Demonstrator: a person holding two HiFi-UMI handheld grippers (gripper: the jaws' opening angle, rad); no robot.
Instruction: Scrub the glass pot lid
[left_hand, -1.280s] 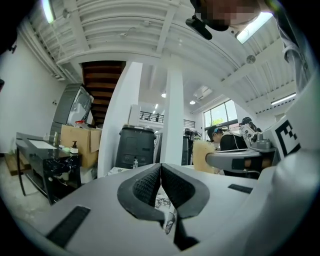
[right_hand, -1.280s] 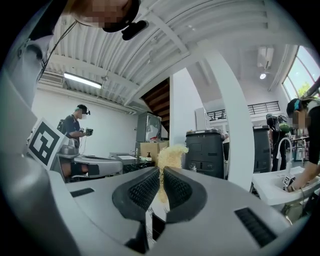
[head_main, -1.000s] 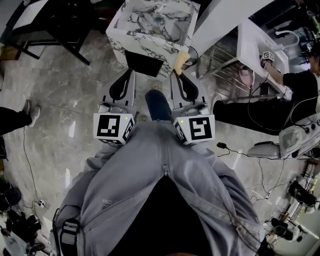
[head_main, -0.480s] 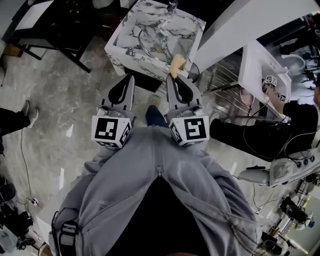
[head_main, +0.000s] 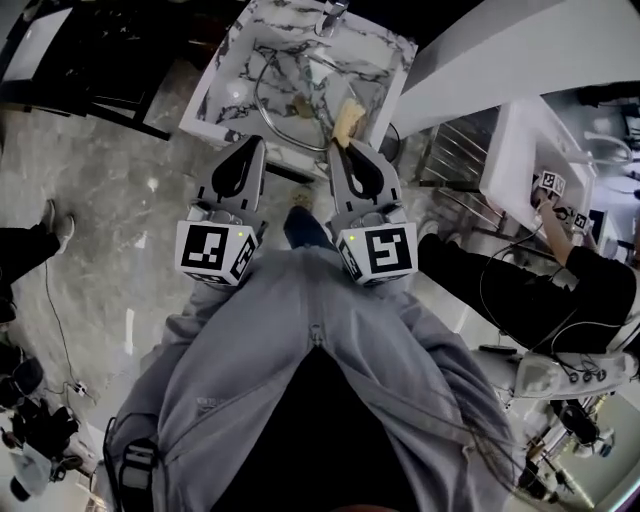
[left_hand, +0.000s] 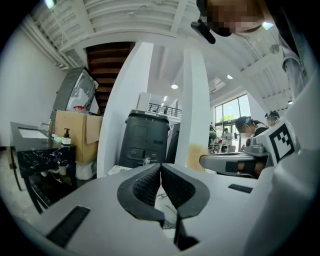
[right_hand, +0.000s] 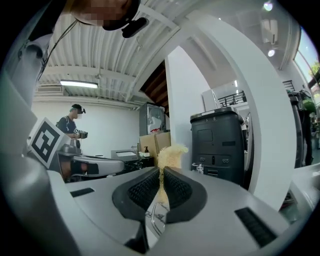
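Observation:
The glass pot lid (head_main: 288, 98) lies in the marble sink (head_main: 385, 62) at the top of the head view, its metal rim showing as a ring. My right gripper (head_main: 343, 146) is shut on a yellow sponge (head_main: 347, 121), which hangs over the sink's near edge beside the lid. In the right gripper view the sponge (right_hand: 170, 156) sticks up out of the pinched jaws of that gripper (right_hand: 161, 183). My left gripper (head_main: 251, 146) is shut with nothing in it, just short of the sink's front edge; its pads meet in the left gripper view (left_hand: 160, 176).
A faucet (head_main: 331, 14) stands at the sink's far rim. A seated person in black (head_main: 520, 290) works at a white table (head_main: 515, 150) on the right. A black table (head_main: 90, 70) is at upper left. A dark bin (left_hand: 148, 140) and a white column (left_hand: 195, 100) stand ahead.
Both grippers have moved forward together toward the sink. The sponge now reaches over the sink's near edge, and the sink and lid sit closer in the head view.

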